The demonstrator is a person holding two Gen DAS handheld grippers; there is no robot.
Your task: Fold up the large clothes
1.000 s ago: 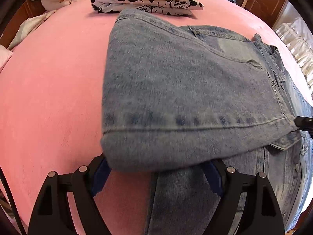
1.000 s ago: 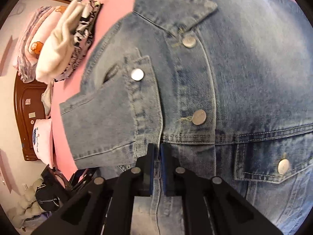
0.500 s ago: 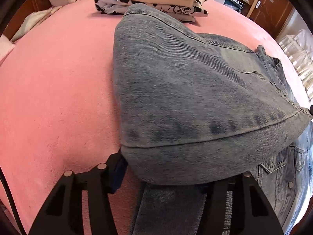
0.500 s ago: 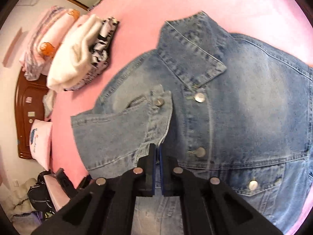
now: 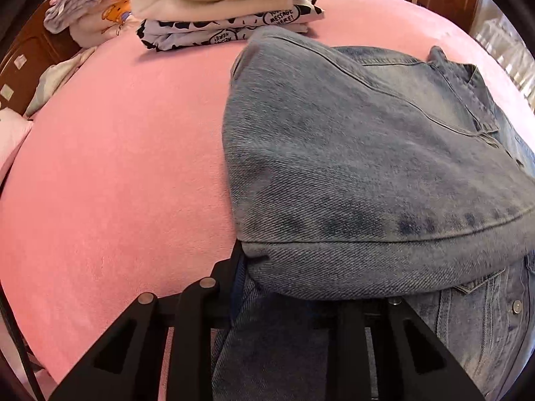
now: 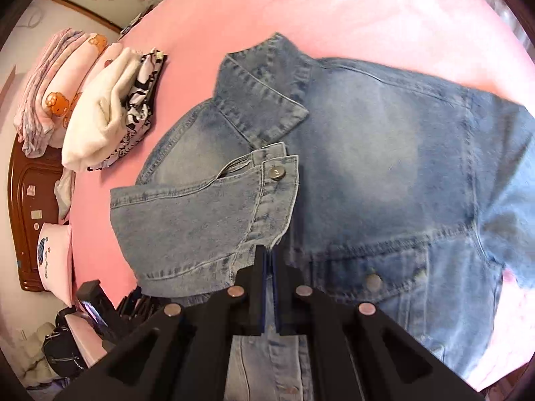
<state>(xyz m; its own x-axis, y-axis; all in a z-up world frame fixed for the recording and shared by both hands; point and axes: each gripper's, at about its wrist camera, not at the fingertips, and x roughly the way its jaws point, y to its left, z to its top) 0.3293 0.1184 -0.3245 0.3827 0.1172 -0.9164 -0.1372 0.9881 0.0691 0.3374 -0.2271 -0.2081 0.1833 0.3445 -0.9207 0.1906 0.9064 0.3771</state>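
Where folded clothes (image 5: pixel 220 3) stack (wooden headboard (image 6: pixel 31 197) behind), pink bedding (image 5: pixel 110 167) spreads.

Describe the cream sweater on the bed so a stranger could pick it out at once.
Start at the pink bed and find the denim jacket spread across it. Beyond the jacket's collar sits a small pile of folded clothes. The cream sweater is the plain, thick top layer, lying on a black-and-white printed garment, beside pink bear-print bedding.
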